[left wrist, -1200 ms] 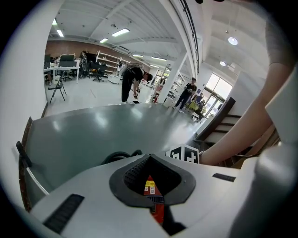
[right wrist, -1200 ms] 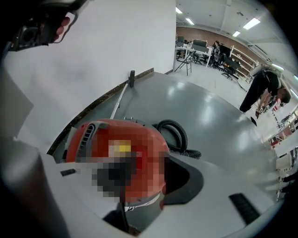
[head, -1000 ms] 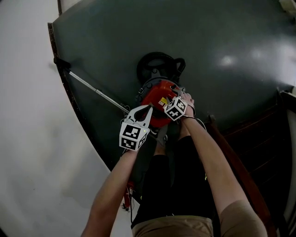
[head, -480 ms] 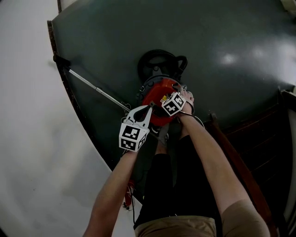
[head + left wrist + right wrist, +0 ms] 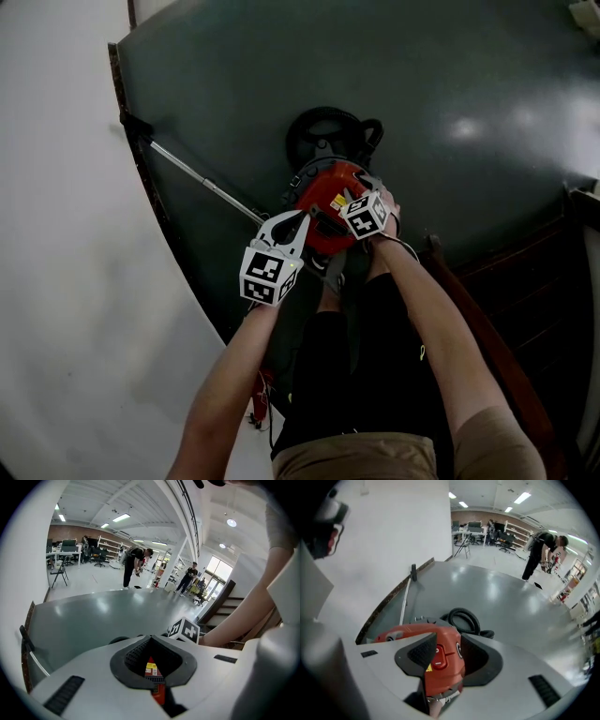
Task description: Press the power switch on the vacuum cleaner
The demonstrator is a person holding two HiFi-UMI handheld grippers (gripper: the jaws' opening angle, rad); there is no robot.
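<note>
Red vacuum [image 5: 323,192] sits on the dark floor [image 5: 487,84] at the person's feet, its body between the right gripper's [image 5: 448,634] parted jaws. One pad appears to touch the switch [image 5: 439,656]. The left gripper [image 5: 151,638], clenched and empty, hovers just beside.

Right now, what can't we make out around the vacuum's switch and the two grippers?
- Power switch: right gripper view, partly behind the right gripper's pad; contact can't be told.
- Same switch: head view, covered by that gripper's marker cube; picture dark.
- Vacuum cleaner: left gripper view, only a red sliver past the shut left gripper.
- Hose joint: right gripper view, behind the red body.
</note>
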